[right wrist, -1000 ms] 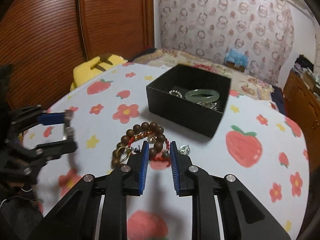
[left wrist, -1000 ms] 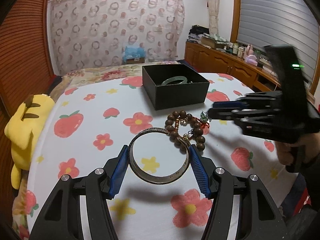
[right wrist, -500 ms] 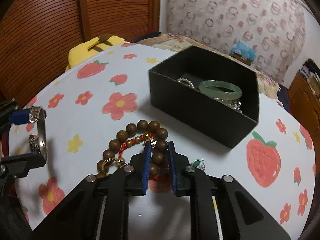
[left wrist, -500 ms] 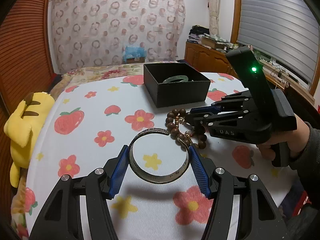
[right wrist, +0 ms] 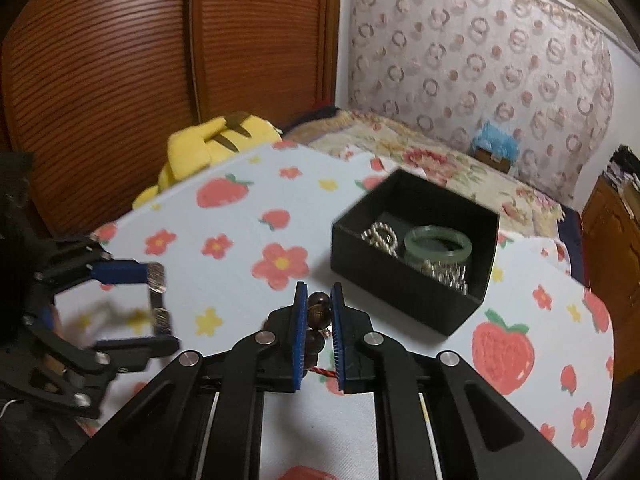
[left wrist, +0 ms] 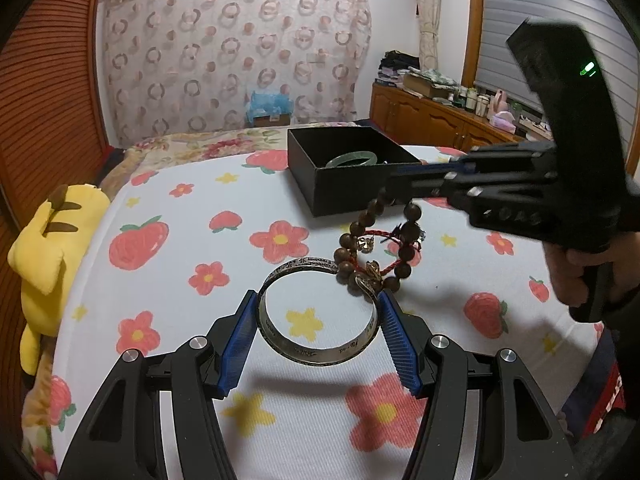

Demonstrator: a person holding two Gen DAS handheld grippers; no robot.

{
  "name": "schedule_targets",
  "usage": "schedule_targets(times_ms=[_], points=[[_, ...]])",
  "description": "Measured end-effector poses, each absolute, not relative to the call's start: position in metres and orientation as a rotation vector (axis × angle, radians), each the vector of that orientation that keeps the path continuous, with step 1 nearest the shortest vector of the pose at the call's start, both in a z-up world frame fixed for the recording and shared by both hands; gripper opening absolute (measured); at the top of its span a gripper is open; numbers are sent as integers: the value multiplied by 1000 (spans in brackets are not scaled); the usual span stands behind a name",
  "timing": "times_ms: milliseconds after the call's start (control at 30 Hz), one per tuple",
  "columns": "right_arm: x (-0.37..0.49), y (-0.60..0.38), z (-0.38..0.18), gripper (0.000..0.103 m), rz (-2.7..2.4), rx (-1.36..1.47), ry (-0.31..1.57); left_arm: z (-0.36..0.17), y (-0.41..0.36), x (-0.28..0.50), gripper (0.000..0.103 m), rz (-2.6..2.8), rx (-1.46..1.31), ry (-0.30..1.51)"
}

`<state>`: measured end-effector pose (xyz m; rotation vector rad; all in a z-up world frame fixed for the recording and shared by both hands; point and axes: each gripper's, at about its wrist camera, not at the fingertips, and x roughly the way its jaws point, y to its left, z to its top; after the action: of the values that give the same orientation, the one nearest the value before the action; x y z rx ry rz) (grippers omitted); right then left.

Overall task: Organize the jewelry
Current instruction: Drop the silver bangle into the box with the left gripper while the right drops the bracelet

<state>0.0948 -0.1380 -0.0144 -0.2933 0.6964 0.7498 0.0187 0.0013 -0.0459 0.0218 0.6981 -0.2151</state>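
Above tablecloth [left wrist: 168,304]: left gripper [left wrist: 318,322] fingers clamp silver bangle [left wrist: 316,350]; right gripper [right wrist: 319,312] pinches bead bracelet [left wrist: 376,248].

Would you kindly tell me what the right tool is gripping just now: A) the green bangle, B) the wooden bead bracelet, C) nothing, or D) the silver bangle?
B: the right tool is closed on the wooden bead bracelet, which hangs from it near the black box.

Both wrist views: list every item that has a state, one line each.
left gripper: shut on the silver bangle.
silver bangle: held, off the cloth.
right gripper: shut on the wooden bead bracelet.
wooden bead bracelet: lifted, dangling.
black box: open, lidless.
green jade bangle: inside the box.
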Motion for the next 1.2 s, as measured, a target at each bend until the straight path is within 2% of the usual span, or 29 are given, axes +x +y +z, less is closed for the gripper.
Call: schedule_targets(times_ms=[333, 600, 933, 1200], points=[[83, -134, 23, 13, 772, -306, 616, -47, 3, 22, 58, -214, 11, 697], [92, -139, 44, 13, 749, -307, 582, -28, 0, 39, 58, -233, 32, 655], [130, -152, 69, 13, 654, -323, 541, -16, -9, 67, 58, -239, 66, 627], [173, -165, 68, 13, 584, -300, 553, -9, -14, 82, 58, -245, 73, 619]])
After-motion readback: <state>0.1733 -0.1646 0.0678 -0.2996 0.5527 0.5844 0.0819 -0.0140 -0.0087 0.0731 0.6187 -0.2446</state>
